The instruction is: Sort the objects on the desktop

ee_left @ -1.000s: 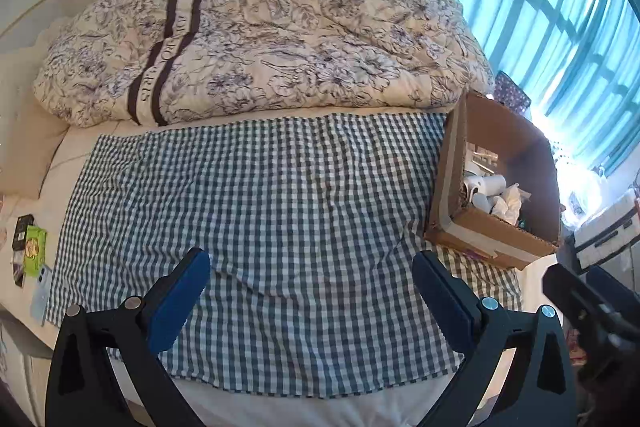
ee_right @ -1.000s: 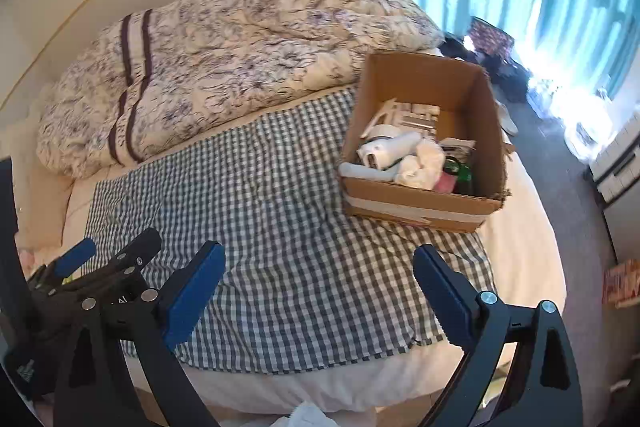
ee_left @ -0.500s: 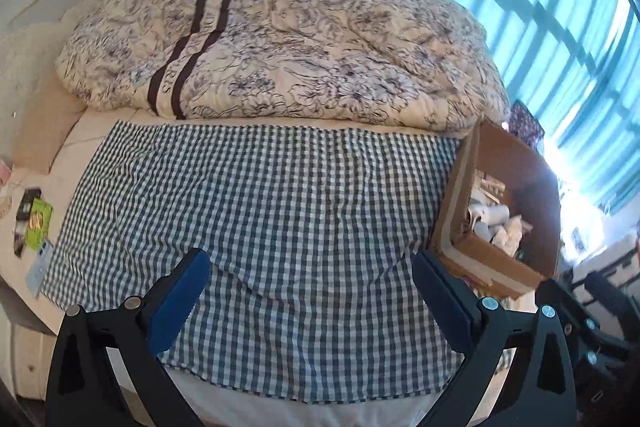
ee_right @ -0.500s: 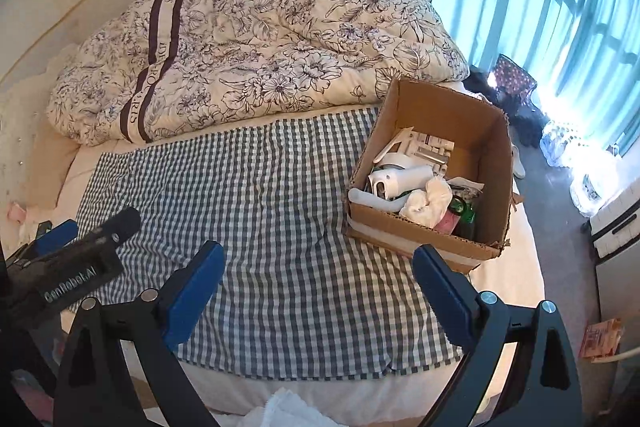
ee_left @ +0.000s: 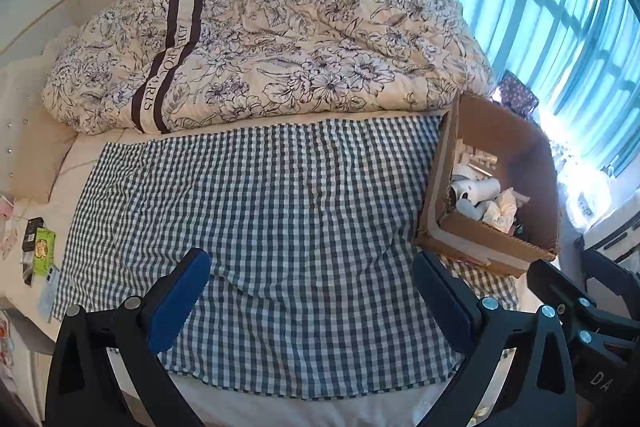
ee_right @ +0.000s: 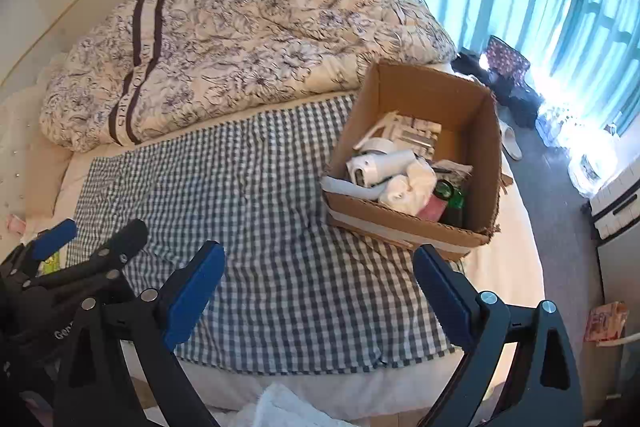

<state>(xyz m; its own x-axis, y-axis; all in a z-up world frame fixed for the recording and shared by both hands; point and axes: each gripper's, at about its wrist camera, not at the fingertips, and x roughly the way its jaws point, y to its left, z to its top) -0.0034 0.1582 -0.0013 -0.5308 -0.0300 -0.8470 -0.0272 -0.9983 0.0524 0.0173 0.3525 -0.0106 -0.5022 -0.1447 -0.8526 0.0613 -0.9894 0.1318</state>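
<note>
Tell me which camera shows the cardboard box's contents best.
The right wrist view: the cardboard box sits near centre, its inside open to the camera. In the left wrist view the box lies at the right edge, its near wall hiding much of the contents.

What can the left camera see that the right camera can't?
Only the left wrist view shows the green packet at the bed's left edge. Only the right wrist view shows the white slipper on the floor. Both show the box, the checked cloth, the quilt, and open, empty grippers: left, right.
</note>
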